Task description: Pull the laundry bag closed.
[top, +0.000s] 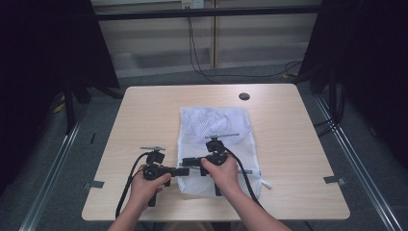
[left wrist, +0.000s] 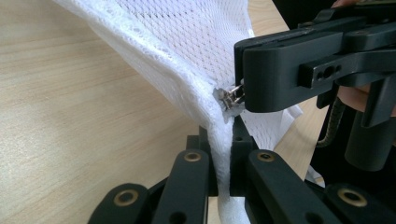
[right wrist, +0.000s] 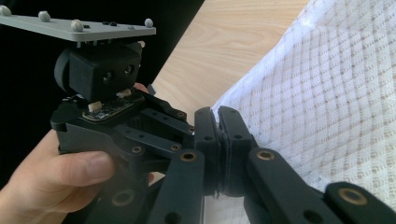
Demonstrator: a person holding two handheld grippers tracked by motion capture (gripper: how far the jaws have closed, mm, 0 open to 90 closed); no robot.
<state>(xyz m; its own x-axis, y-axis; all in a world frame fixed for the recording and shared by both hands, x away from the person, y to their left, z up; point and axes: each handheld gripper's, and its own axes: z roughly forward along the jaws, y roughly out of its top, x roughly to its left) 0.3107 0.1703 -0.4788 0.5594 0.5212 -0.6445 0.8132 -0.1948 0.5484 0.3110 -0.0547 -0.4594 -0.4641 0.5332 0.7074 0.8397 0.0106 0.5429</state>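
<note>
Tabletop [top: 144,115]: a pale wood-grain rectangle with rounded corners, seen from the high view; a small dark round hole [top: 244,96] lies near its far edge. Broad bare wood stands open to the left, right and far side of the work, while the near edge is taken up by the person's forearms.

White mesh laundry bag [top: 211,125]: it lies flat slightly right of the tabletop's centre, long axis running from far to near, its near end close to the tabletop's front edge. Its left edge is lifted and pinched at the near left corner, where both grippers meet. A white cord end [top: 266,184] pokes out at the near right corner.

Left gripper [top: 184,170]: held in the left hand [top: 144,185], pointing to the right toward the bag's left edge. In the left gripper view its jaws are closed together on a raised fold of the bag's mesh hem [left wrist: 223,140].

Right gripper [top: 185,161]: held in the right hand [top: 222,171] over the bag's near half, pointing left. In the left gripper view its jaws are clamped on the small metal zipper pull [left wrist: 229,99], just above the left gripper's jaws. In the right gripper view its jaws are pressed together at the bag's edge [right wrist: 261,84], with the left gripper just beside them.
</note>
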